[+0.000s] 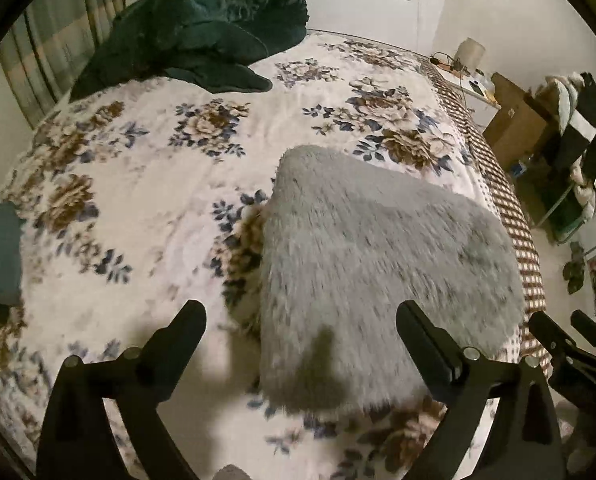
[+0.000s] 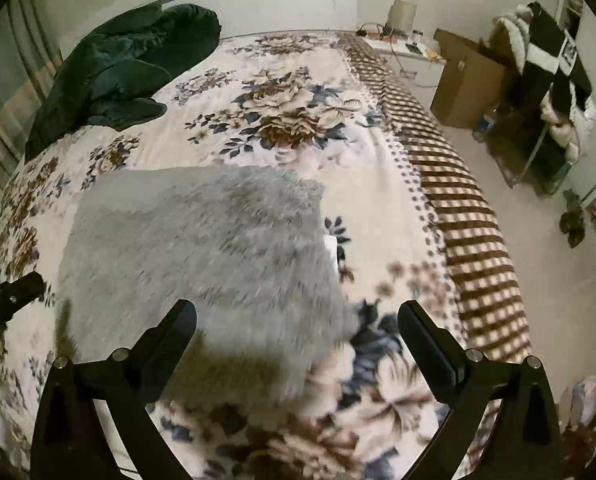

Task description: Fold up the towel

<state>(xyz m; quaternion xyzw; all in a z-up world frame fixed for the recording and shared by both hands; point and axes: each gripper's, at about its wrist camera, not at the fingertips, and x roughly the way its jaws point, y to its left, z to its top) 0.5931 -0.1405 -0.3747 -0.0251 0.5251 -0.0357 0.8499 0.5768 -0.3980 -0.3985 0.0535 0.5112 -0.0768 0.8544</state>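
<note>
- bedroom, dim warm light; floral bedspread [image 2: 290,120] covers the bed, checked border along its right side, floor beyond.
- left tongs [image 1: 299,322]: nearest in the left wrist view, spread wide, nothing held; poised above the near left part of the towel, not touching it as far as can be told.
- right tongs [image 2: 298,320]: nearest in the right wrist view, likewise spread wide and empty, over the towel's near right corner; also visible at the right edge of the left view.
- grey towel [image 1: 377,248]: fluffy, lying flat on the bedspread just ahead of both tongs, toward the bed's right side; edges look doubled, so it is likely folded at least once. pictures are blurred.
- step, as judged: between folds, no grasp made yet. next move calls for each tongs to close on a near corner, then carry that edge over to the far edge and align it.
- dark green bedding [image 1: 194,36]: heaped at the far left, well apart.
- cardboard box [image 2: 469,80]: on the floor, far right.
</note>
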